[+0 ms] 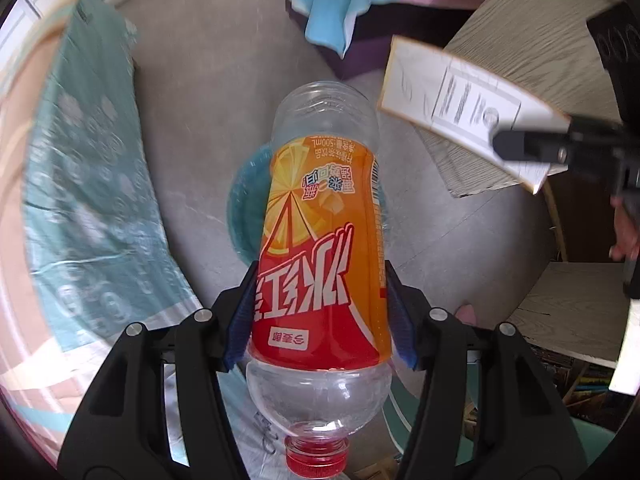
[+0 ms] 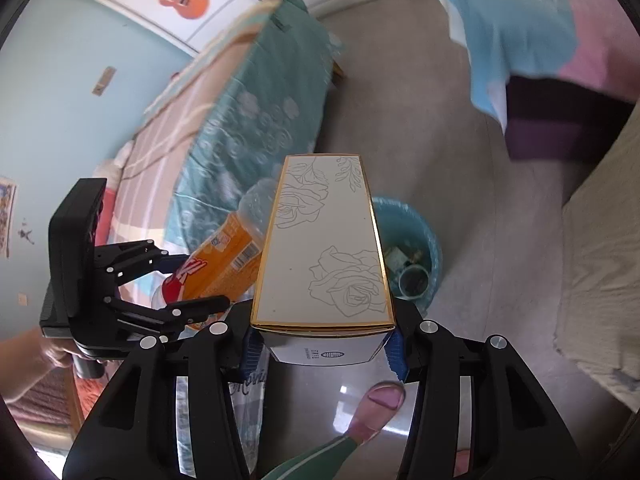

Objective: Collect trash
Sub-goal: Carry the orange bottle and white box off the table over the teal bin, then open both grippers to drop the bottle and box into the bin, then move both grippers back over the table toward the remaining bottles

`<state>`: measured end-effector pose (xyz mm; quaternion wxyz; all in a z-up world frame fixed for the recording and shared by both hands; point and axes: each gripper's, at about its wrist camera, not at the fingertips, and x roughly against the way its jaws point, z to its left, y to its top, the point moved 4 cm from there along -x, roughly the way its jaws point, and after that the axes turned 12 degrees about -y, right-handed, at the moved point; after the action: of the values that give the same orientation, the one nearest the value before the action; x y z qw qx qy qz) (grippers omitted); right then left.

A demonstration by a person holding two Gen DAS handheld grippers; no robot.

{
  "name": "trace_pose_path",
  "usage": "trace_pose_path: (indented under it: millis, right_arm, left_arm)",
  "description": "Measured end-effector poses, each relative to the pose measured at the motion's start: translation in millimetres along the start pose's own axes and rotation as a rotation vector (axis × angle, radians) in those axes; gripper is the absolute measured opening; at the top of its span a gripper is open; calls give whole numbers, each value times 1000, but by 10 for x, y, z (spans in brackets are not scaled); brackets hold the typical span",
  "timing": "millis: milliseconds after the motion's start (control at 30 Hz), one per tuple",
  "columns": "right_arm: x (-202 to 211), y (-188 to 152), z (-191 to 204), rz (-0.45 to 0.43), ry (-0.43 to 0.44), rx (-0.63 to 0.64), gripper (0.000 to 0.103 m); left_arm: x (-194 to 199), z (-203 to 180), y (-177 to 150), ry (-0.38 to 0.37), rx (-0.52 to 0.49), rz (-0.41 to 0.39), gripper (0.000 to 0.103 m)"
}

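My left gripper [image 1: 322,320] is shut on an empty plastic bottle [image 1: 320,216] with an orange-red label and a red cap, cap end toward me. It hangs above a blue trash bin [image 1: 240,200] on the floor. My right gripper [image 2: 322,344] is shut on a white carton [image 2: 324,248] with rose line drawings and gold edges, held over the same bin [image 2: 416,240], which holds some trash. The carton [image 1: 460,104] and the right gripper [image 1: 532,146] show at right in the left wrist view. The bottle [image 2: 224,256] and left gripper [image 2: 188,280] show at left in the right wrist view.
A bed with a teal patterned cover [image 2: 248,128] runs along the left. A blue and pink cloth [image 2: 520,20] drapes over dark furniture at the back. A wood-grain tabletop [image 1: 532,40] is at right. The floor is grey tile. My foot [image 2: 376,404] shows below.
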<state>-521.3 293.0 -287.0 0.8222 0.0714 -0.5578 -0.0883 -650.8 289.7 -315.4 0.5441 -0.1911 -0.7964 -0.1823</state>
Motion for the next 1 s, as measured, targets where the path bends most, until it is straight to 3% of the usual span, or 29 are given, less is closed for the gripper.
trace_pose_path:
  millis: [233, 367, 433, 467, 500, 700, 900, 1000]
  right_arm:
    - [-1132, -258, -290, 146, -57, -73, 50]
    - [-1516, -331, -374, 200, -79, -91, 50]
    - [-1662, -316, -412, 212, -79, -122, 55]
    - [-1715, -318, -451, 217, -77, -139, 61]
    - [-1747, -304, -480, 224, -81, -170, 70]
    - [-1556, -152, -534, 170, -74, -206, 71]
    - [-1048, -104, -480, 109, -59, -147, 71]
    - [-758, -152, -422, 97, -58, -118, 71]
  left_arm:
    - [-958, 353, -61, 13, 48, 132, 55]
    - [-1289, 505, -143, 7, 90, 193, 55]
    - [-1397, 555, -148, -12, 116, 222, 56]
    - [-1446, 577, -140, -9, 123, 238, 60]
    - [-1471, 586, -130, 16, 125, 248, 77]
    - [-1321, 569, -42, 76, 90, 201, 87]
    - [-1088, 500, -71, 68, 101, 164, 87]
    - [-784, 395, -131, 50, 117, 117, 87]
